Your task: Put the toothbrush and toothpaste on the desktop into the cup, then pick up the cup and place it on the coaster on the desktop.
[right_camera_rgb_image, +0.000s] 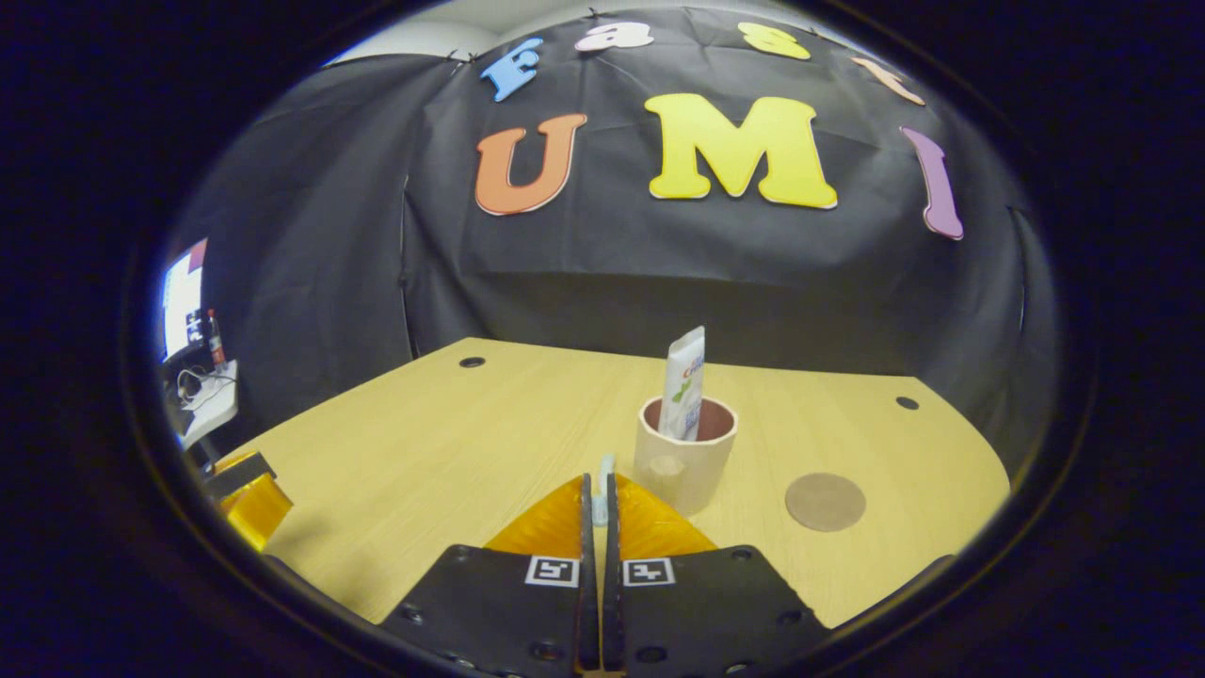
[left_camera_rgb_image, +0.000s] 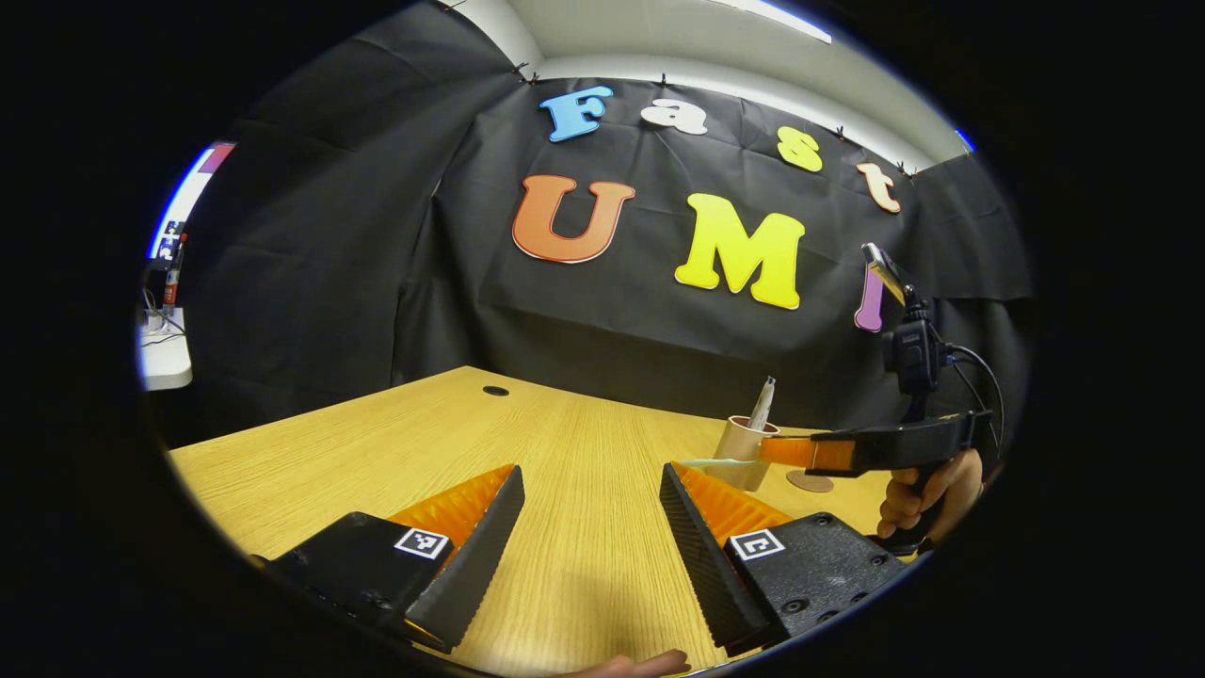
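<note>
Toothpaste in cup; toothbrush held beside it.
Wooden desktop (right_camera_rgb_image: 452,452) carries a beige cup (right_camera_rgb_image: 684,461) with the toothpaste tube (right_camera_rgb_image: 684,384) upright inside, print too small to read. Left gripper (left_camera_rgb_image: 588,508) stands wide, empty. Right gripper (right_camera_rgb_image: 597,499) is clamped on the toothbrush (right_camera_rgb_image: 603,471) just beside the cup. The round coaster (right_camera_rgb_image: 826,501) lies bare nearby.

The booth is enclosed by a black cloth wall (right_camera_rgb_image: 659,264), which is creased and pinned along its top edge under a pale ceiling (left_camera_rgb_image: 678,38) with a bright light strip (left_camera_rgb_image: 781,19). A light wooden desktop (right_camera_rgb_image: 452,452) with fine grain is seen in front of the cloth, and 2 small dark round holes (right_camera_rgb_image: 472,362) are cut near its far edge. At the far left, a white side table (left_camera_rgb_image: 165,358) with cables and a lit screen (left_camera_rgb_image: 184,202) is seen beyond the cloth.
</note>
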### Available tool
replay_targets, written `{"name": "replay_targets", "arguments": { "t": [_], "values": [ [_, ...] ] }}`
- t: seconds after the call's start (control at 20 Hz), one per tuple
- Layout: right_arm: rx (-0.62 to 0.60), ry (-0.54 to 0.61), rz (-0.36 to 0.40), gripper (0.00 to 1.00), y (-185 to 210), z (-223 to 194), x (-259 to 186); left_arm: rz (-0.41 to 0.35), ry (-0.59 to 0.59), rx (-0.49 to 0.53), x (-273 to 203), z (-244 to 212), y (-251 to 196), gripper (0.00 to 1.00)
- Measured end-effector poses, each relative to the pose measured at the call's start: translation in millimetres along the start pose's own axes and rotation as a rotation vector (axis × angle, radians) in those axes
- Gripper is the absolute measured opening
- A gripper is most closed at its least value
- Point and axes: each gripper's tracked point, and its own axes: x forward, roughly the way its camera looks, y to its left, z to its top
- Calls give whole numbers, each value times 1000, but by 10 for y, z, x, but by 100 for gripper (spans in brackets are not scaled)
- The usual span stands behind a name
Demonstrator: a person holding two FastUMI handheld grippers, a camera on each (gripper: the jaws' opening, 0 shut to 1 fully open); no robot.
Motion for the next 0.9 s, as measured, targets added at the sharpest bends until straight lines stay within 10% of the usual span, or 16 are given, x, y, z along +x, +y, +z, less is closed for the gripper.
{"name": "replay_targets", "arguments": {
  "t": [0.9],
  "values": [
    [-34, -102, 29, 0, -88, 721, -213, -33, 22, -18, 11, -78, -97, 93]
  ]
}}
